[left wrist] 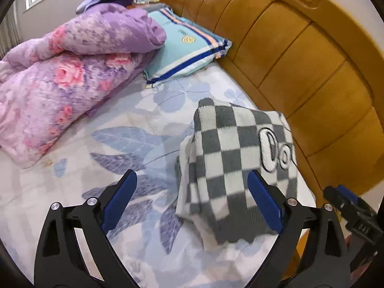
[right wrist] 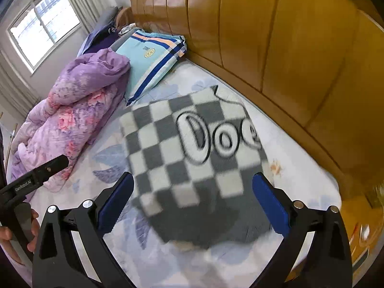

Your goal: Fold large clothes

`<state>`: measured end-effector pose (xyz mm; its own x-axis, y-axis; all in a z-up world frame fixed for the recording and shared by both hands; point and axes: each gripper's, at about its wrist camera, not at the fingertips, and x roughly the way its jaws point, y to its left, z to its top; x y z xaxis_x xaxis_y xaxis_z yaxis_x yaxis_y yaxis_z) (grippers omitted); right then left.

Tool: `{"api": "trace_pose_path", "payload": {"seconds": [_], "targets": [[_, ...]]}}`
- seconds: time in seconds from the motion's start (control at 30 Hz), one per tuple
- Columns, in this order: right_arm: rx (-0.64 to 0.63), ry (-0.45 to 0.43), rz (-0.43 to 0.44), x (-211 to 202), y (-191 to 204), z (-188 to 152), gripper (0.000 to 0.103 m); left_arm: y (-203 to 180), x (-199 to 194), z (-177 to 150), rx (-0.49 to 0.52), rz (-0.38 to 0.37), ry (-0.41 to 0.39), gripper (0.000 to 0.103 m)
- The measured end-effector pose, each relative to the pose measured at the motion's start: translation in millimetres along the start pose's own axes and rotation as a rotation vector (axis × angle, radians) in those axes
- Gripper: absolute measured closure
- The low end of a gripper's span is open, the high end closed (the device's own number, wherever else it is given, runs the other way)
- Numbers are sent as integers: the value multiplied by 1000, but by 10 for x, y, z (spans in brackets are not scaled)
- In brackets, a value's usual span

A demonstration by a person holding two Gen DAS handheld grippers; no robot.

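Observation:
A grey-and-white checkered garment (left wrist: pixel 235 163) with outlined letters lies folded on the leaf-print bed sheet (left wrist: pixel 134 124), close to the wooden headboard. My left gripper (left wrist: pixel 192 199) hangs open above its left edge, nothing between the blue pads. In the right wrist view the same garment (right wrist: pixel 182 158) lies below my right gripper (right wrist: pixel 193 201), which stands wide open and clear of the cloth. The other gripper shows at each view's edge: the right gripper's body (left wrist: pixel 350 211) and the left gripper's body (right wrist: pixel 36 177), held by a hand (right wrist: pixel 14 235).
A purple floral quilt (left wrist: pixel 60 84) is bunched on the left of the bed. A turquoise striped pillow (left wrist: pixel 184 45) leans by the wooden headboard (left wrist: pixel 300 55). A window (right wrist: pixel 43 24) with curtains is at the back left.

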<state>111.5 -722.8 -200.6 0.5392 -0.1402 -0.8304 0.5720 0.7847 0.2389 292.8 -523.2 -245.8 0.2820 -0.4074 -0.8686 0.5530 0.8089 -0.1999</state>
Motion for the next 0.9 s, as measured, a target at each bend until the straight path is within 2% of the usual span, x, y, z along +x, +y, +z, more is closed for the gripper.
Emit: {"api": "trace_pose_path", "payload": {"seconds": [0.07,0.17,0.37,0.47,0.57,0.7,0.9], "targets": [[-16,-16,-7,-220,167,-175,8,39,-304,-122,18,27,-28,8],[-49,-27,3,-568,465,-477,8,92,-682,-313,56,42,-29,8],[-69,-97,27,-1314,1017,-1100,8,323,-1722,-930,121,-10,-122,8],[-87,-152,3,-1696,1307,-1441,8,479,-2261,-1274,131,-24,-175,8],[-96,-207,-30,-2043,1606,-1799,8,653,-2787,-1651,149,-6,-198,8],[-107,-274,-148,-2384,2015,-2290,8,815,-3362,-2123,215,50,-231,8],[-65,-324,-127,-2804,2378,-2774,8,1001,-3907,-2621,235,30,-227,8]]}}
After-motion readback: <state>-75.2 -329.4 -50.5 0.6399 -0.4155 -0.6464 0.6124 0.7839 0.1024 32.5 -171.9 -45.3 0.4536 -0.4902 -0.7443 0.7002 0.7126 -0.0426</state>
